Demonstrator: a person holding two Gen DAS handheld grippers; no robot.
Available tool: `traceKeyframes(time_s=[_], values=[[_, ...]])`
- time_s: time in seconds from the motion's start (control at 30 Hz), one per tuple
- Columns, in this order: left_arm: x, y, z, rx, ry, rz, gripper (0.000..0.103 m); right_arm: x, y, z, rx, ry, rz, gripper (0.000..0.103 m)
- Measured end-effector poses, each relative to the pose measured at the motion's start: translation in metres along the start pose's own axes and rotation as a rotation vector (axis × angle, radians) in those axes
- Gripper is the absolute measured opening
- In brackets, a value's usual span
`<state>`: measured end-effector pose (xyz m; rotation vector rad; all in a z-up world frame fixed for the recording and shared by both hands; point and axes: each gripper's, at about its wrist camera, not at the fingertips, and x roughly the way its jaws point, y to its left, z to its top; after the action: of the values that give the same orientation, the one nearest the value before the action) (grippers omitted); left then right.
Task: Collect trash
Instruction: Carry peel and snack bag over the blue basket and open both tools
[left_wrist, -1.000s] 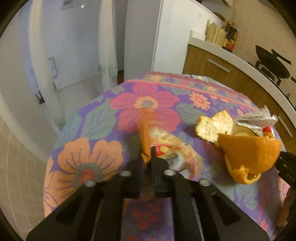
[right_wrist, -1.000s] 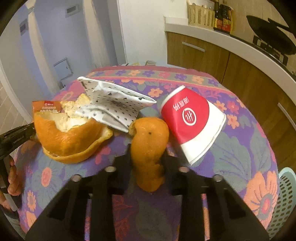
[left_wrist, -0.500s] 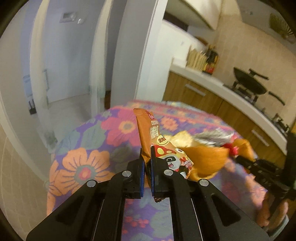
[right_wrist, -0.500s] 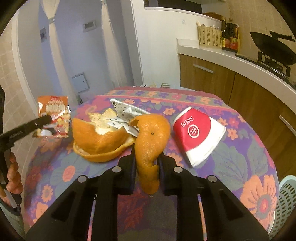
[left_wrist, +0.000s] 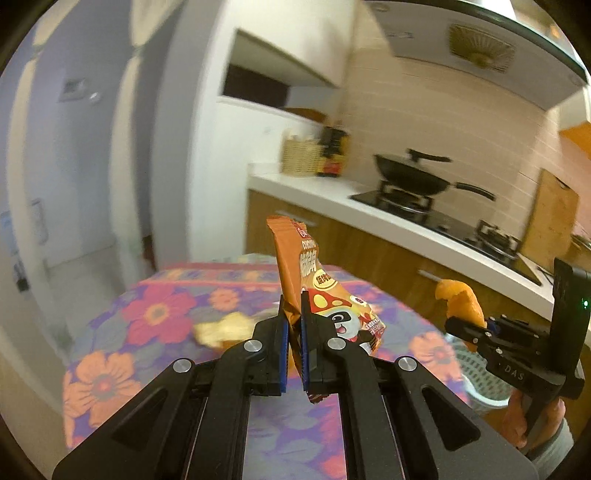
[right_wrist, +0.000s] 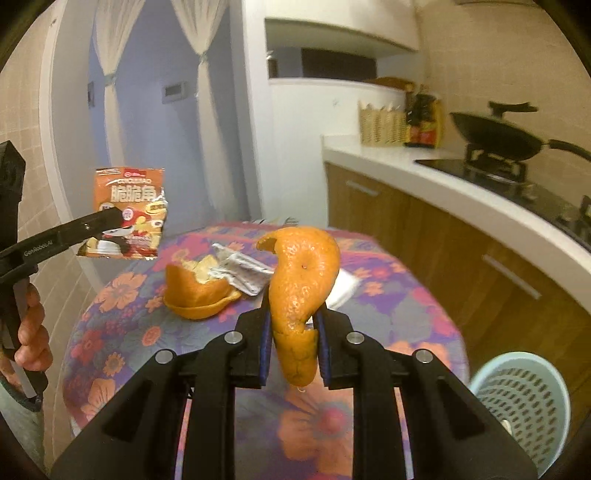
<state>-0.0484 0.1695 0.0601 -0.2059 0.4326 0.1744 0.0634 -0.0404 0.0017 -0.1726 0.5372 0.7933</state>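
Observation:
My left gripper (left_wrist: 293, 314) is shut on an orange snack wrapper (left_wrist: 314, 280) and holds it high above the floral table (left_wrist: 155, 314); the wrapper also shows in the right wrist view (right_wrist: 129, 210). My right gripper (right_wrist: 291, 321) is shut on a curled strip of orange peel (right_wrist: 303, 280), lifted above the table; this strip shows in the left wrist view (left_wrist: 460, 299). A bigger orange peel (right_wrist: 195, 291) and crumpled dotted paper (right_wrist: 243, 269) lie on the table. A paper cup (right_wrist: 341, 288) is mostly hidden behind the peel strip.
A light blue perforated basket (right_wrist: 524, 402) stands on the floor by the table's right edge. A kitchen counter (right_wrist: 461, 195) with a wok (right_wrist: 498, 136) runs along the right. A doorway with curtains lies beyond the table at left.
Both grippers have risen well above the table with their loads. The wrapper and peel strip went up; the view tilted toward the kitchen wall, and the basket came further into view.

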Motion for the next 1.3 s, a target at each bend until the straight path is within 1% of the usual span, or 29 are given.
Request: traceKeyframes(time_s=[0.23,0.27,0.43,0.5,0.67,0.8,0.9,1.0,1.07,1.1,1.17,1.23,1.3], values=[[0.018,-0.081,0.001,0.130,0.028,-0.105,0.003,-0.046,-0.058,-0.010,0.083,-0.019,-0.087,0.017],[0.024,-0.096,0.000,0.151,0.038,-0.126,0.003,-0.054,-0.071,-0.013,0.098,-0.020,-0.110,0.017],[0.044,-0.147,-0.009,0.228,0.083,-0.194,0.003,-0.084,-0.122,-0.026,0.164,-0.026,-0.192,0.017],[0.054,-0.168,-0.012,0.259,0.105,-0.214,0.003,-0.097,-0.149,-0.034,0.208,-0.024,-0.228,0.017],[0.077,-0.209,-0.019,0.329,0.154,-0.252,0.003,-0.113,-0.191,-0.053,0.281,-0.009,-0.294,0.017],[0.098,-0.245,-0.028,0.387,0.202,-0.276,0.003,-0.117,-0.222,-0.074,0.351,0.011,-0.325,0.017],[0.113,-0.267,-0.035,0.413,0.239,-0.290,0.003,-0.113,-0.239,-0.089,0.400,0.050,-0.340,0.017],[0.125,-0.283,-0.043,0.452,0.273,-0.296,0.004,-0.105,-0.256,-0.102,0.461,0.105,-0.340,0.017],[0.134,-0.297,-0.053,0.513,0.299,-0.282,0.004,-0.103,-0.266,-0.112,0.500,0.113,-0.333,0.017],[0.137,-0.302,-0.056,0.527,0.308,-0.278,0.004,-0.104,-0.268,-0.116,0.515,0.108,-0.324,0.017],[0.146,-0.310,-0.063,0.539,0.344,-0.288,0.004,-0.103,-0.273,-0.122,0.541,0.109,-0.310,0.017],[0.153,-0.315,-0.068,0.535,0.365,-0.299,0.004,-0.099,-0.278,-0.127,0.553,0.132,-0.324,0.017],[0.160,-0.319,-0.072,0.522,0.390,-0.315,0.004,-0.097,-0.281,-0.131,0.567,0.140,-0.320,0.020]])
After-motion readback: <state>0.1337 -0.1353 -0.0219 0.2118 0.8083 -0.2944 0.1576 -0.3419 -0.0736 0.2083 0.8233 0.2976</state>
